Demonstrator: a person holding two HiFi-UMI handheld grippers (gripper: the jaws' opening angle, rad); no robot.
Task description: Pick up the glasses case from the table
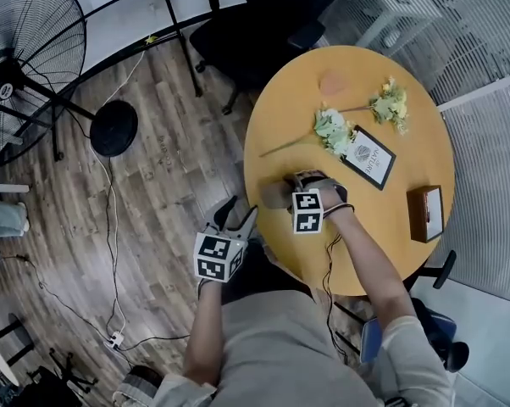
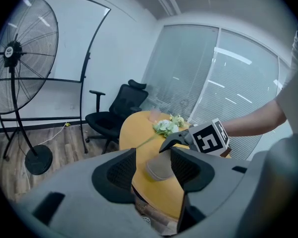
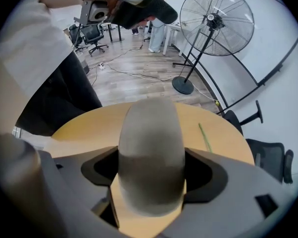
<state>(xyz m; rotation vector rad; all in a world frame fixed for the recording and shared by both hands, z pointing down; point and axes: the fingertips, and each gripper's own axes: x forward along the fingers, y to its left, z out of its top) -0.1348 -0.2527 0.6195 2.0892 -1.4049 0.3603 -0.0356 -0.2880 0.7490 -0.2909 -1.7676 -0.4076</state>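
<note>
Right gripper [image 1: 285,192] reaches across the near-left part of the round yellow table [image 1: 382,253], and its own view [image 3: 151,168] shows both jaws pressed against the sides of the grey glasses case [image 3: 151,148]. The case fills the gap between them. In the head view the glasses case [image 1: 273,195] sits close to the table's near-left edge. Whether it rests on the wood or is raised a little cannot be told. The case is closed, so nothing of its inside shows.

The left gripper [image 1: 238,217] hangs off the table to the left, over the wooden floor [image 1: 170,185]. Its jaws stand wide apart with nothing held [image 2: 153,170]. Only the distant case and table edge show through the gap.

A small brown box [image 1: 427,213] lies at the right edge of the table. What it holds cannot be made out. Farther in, a black-edged card [image 1: 369,157] lies just beside a bunch of pale flowers [image 1: 332,131]. A long stem [image 1: 282,145] from the flowers runs toward the left edge, just beyond the case.

Bare tabletop stretches from the case right to the box. On the far side a black chair [image 1: 263,15] stands against the table. A standing fan [image 1: 30,49] is far left, well apart from both grippers.
</note>
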